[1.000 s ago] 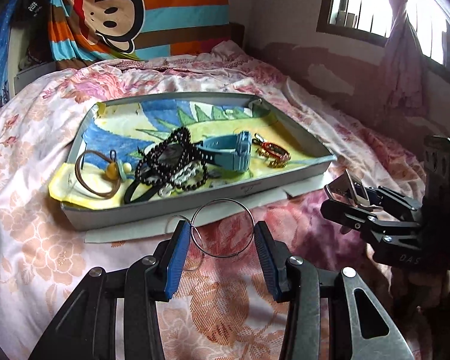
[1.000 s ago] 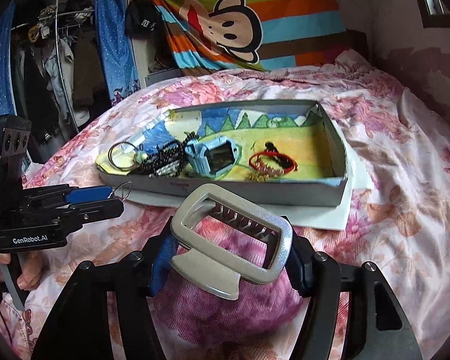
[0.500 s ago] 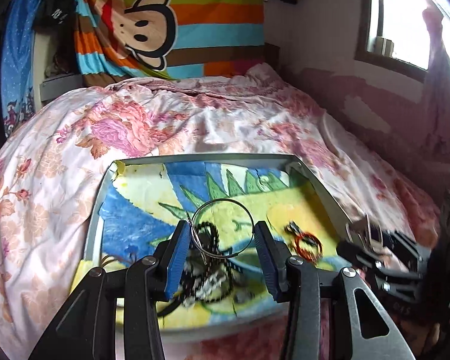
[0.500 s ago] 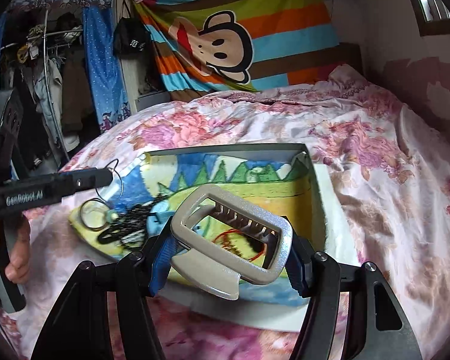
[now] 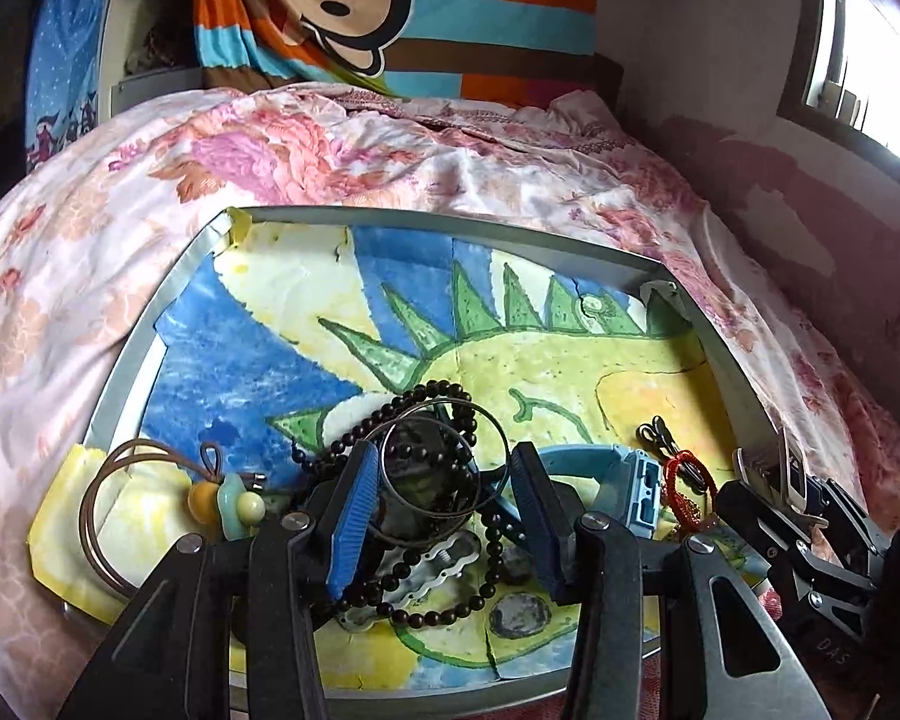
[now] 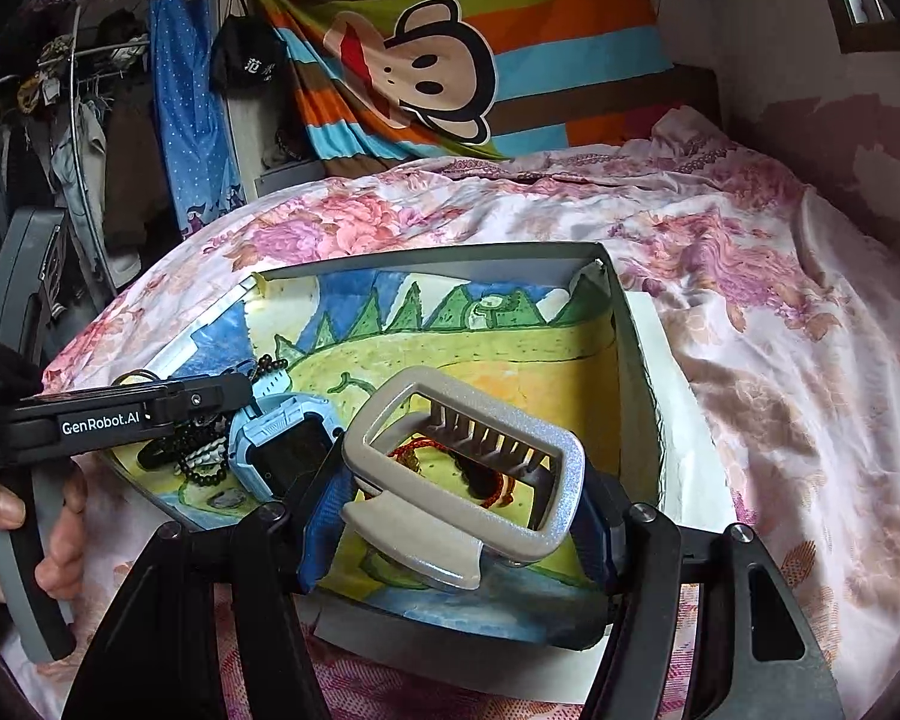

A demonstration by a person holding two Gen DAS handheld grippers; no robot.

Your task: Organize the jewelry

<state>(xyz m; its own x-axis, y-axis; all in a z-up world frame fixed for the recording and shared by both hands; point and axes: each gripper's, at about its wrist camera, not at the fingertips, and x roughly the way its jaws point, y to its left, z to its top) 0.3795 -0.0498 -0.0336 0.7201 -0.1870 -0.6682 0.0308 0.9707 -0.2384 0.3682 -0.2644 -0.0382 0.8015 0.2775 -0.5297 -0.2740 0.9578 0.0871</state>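
Observation:
My left gripper point(image 5: 444, 516) is shut on a thin silver hoop point(image 5: 444, 462) and holds it over the near part of the grey tray point(image 5: 150, 324), above a pile of black beads point(image 5: 432, 414). My right gripper point(image 6: 462, 516) is shut on a beige hair claw clip point(image 6: 468, 480) and holds it over the tray's near right part point(image 6: 639, 396). A blue watch point(image 5: 624, 474) point(image 6: 288, 444), a red bracelet point(image 5: 684, 480) and a brown cord necklace point(image 5: 114, 510) lie in the tray.
The tray is lined with a painted paper point(image 5: 306, 330) and rests on a floral bedspread point(image 5: 270, 150). A wall point(image 5: 750, 60) with a window runs on the right. A clothes rack point(image 6: 78, 138) stands at the left. The right gripper shows in the left wrist view point(image 5: 792, 510).
Both grippers have moved forward from the bedspread in front of the tray to over the tray, still holding the hoop and the clip.

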